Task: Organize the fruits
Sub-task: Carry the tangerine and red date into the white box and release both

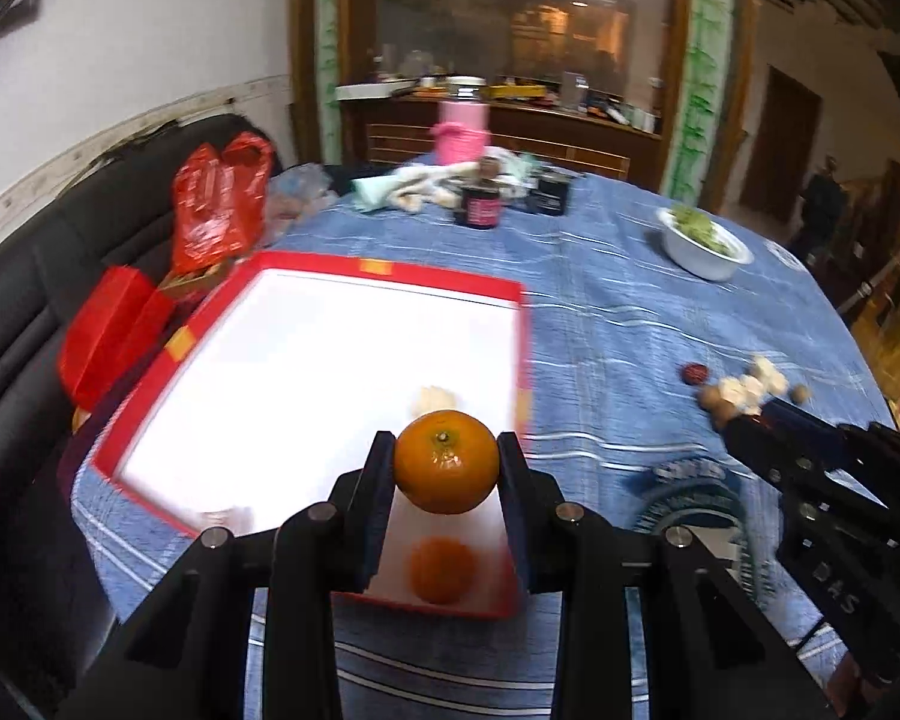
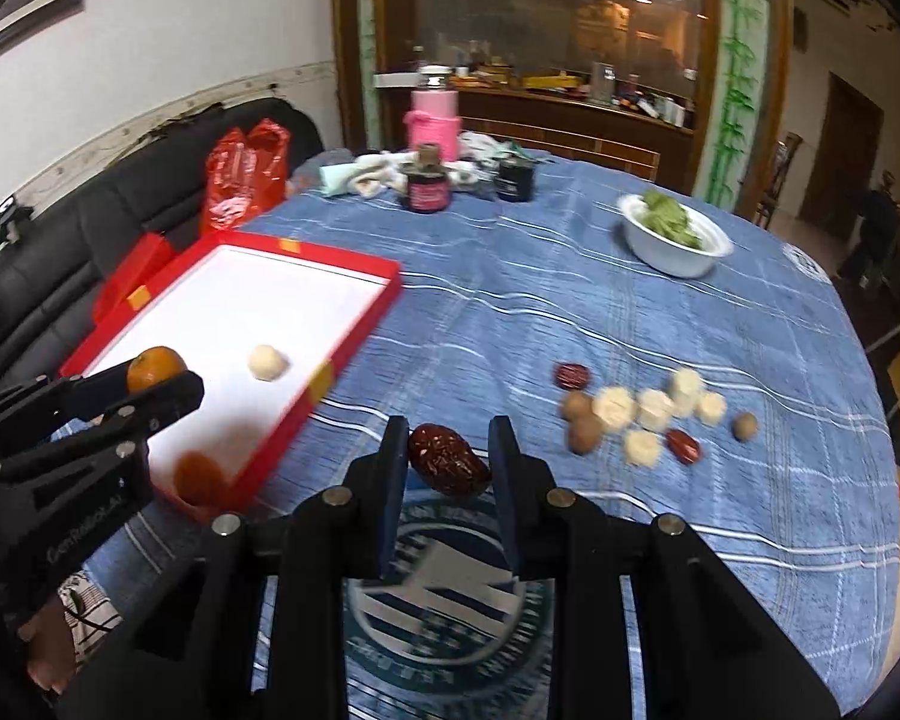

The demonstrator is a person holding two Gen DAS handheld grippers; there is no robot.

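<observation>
Left wrist view: the left gripper (image 1: 447, 468) sits at the bottom centre of the frame, its two dark jaws pressed against the sides of a tangerine (image 1: 447, 461), stem end facing the camera. The fruit hangs directly above the near corner of a red box (image 1: 390, 269) with a white floor, which fills the left middle of the frame. Below the held fruit, lower in the frame, a blurred orange shape (image 1: 441, 570) shows on the box floor; it may be a second tangerine. Just above the held fruit lies a pale round sweet (image 1: 432, 401), inside the box.

Right wrist view: the right gripper (image 2: 450, 462), bottom centre, is clamped on a dark red date (image 2: 448, 461), whose long axis slants from upper left to lower right across the jaws. It hangs over the blue tablecloth (image 2: 570, 300), with the box off to the left of the frame, so the left hand is the nearer one to the box and the date probably has to travel leftward.

To the right of the frame lie more dates (image 2: 572, 375), pale sweets (image 2: 654, 409) and small brown fruits (image 2: 583, 437), loose on the cloth. A white bowl (image 2: 672, 258) of greens stands in the upper right.
</observation>
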